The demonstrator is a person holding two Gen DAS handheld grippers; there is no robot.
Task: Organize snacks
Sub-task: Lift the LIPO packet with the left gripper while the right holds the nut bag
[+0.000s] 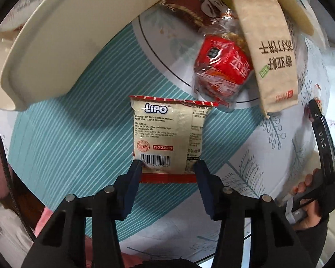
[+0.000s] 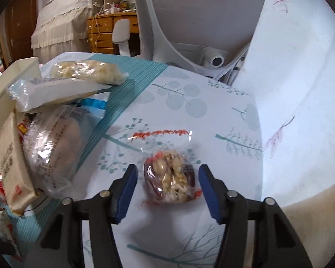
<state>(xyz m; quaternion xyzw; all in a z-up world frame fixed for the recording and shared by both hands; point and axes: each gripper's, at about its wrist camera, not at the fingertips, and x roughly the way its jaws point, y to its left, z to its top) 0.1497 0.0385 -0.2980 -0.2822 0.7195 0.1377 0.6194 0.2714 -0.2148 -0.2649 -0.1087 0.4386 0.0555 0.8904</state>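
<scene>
My left tongs (image 1: 167, 167) straddle the bottom edge of a cream-and-red biscuit packet (image 1: 167, 134) printed "LiPO", "PRODUCT OF ALPHA INTERNATIONAL FOOD JOINT STOCK COMPANY" and "ISO 22000", with a barcode near the lower seam. The blue pads sit at either side of the crinkled packet, narrowed to about its width; whether they press on it I cannot tell. The packet lies flat on the teal-striped band of a tablecloth (image 1: 67, 147), a smooth sheet patterned with pale leaves, covering the table. Beyond it rest a red packet (image 1: 223, 67) in clear film with white Chinese characters, a tall tan paper-look packet (image 1: 270, 51) with dark Chinese writing, and a chocolate cake roll packet (image 1: 185, 9). A cream plastic tray (image 1: 55, 40) with a rounded rim fills the upper left.

My right tongs (image 2: 167, 178) stand part open around a small clear bag (image 2: 169, 178) holding a lumpy dark red and beige snack, its top seam printed in orange; the pads are just clear of it on both sides. To the left sits a heap of translucent bags (image 2: 53, 143), and a grey chair (image 2: 189, 22) stands behind the table.
</scene>
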